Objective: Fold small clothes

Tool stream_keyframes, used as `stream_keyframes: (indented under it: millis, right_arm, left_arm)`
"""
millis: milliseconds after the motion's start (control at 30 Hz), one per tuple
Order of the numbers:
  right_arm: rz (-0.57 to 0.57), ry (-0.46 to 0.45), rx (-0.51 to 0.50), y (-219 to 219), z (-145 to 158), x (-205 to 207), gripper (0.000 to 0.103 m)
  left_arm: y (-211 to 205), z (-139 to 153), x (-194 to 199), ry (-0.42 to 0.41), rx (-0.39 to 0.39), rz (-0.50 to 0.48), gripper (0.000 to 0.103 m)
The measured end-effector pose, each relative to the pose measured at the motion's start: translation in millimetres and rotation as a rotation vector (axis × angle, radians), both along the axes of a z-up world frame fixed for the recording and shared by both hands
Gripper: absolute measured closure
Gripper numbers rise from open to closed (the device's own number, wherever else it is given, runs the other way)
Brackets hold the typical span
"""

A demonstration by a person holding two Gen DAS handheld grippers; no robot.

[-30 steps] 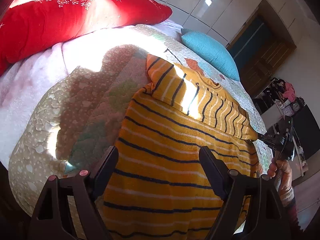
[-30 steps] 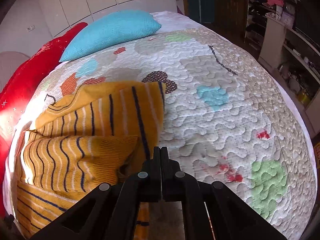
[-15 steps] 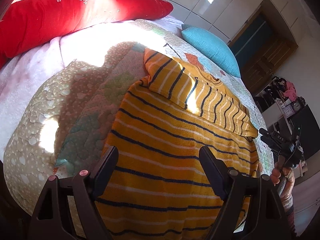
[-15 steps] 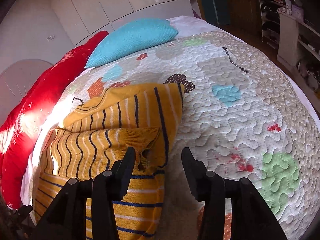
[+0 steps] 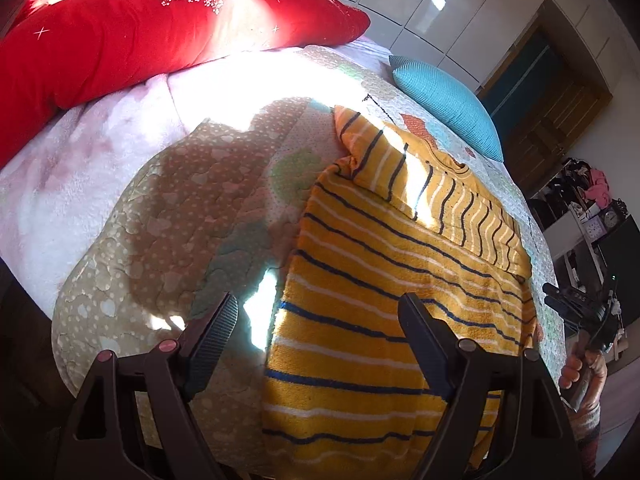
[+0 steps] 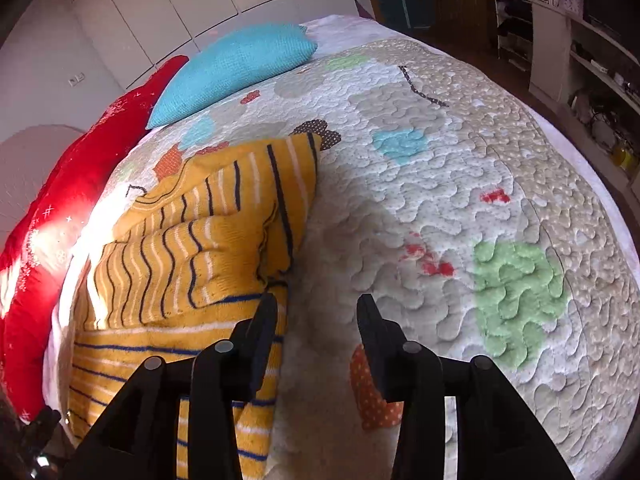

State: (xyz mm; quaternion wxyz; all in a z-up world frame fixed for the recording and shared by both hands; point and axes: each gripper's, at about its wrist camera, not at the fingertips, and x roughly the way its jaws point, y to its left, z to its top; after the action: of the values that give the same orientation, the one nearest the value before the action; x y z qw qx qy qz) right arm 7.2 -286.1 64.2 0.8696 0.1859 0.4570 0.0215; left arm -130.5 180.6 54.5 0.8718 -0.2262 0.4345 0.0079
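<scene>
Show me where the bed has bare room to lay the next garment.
Widest free patch: the quilt right of the striped sweater, running to the bed's edge. A smaller one lies between the sweater and the red pillow. Crowded near the blue pillow.

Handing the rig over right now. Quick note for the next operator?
Left claw: open, empty, hovering over the sweater's near left edge.
Right claw: open, empty, at the sweater's right edge, one finger over it, the other over the quilt.
Sweater lies flat on the quilt.
Done: both sleeves folded in across the chest.
Left: fold the body up, likely hem toward collar, then tidy.
</scene>
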Motion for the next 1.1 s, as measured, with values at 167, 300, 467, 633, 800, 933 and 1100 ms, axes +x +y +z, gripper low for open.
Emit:
stream_keyframes:
  millis: [167,300,467,633,800,933,1100]
  right_arm:
    - [0.155,0.050,0.172,20.9,-21.0,-53.9,0.041]
    - [0.249,0.088,0.231,55.0,-40.3,-84.5,0.040]
    - [0.303,0.059,0.196,98.8,-42.5,-111.5,0.031]
    - [0.267,0.025,0.064,126.3,-45.0,-128.6,0.026]
    - [0.233,0.011,-0.195,161.9,-47.6,-132.6,0.034]
    - [0.214,0.000,-0.145,149.1,-40.0,-132.2,0.090]
    - [0.136,0.044,-0.047,75.2,-36.3,-149.8,0.097]
  left_arm:
    - [8.2,-18.8,1.8,0.036,-0.036,-0.040,0.021]
    - [6.5,-26.1,0.1,0.035,-0.065,-0.074,0.021]
    - [-3.7,-30.5,-14.6,0.013,-0.236,-0.161,0.021]
    - [-14.2,-39.7,-34.7,-0.019,-0.263,-0.149,0.019]
    - [-33.9,-39.3,-46.1,-0.014,-0.167,-0.145,0.020]
    - [-55.1,-30.0,-46.7,0.031,-0.020,-0.179,0.091]
    - [-56.0,3.6,-65.1,-0.034,-0.057,-0.198,0.094]
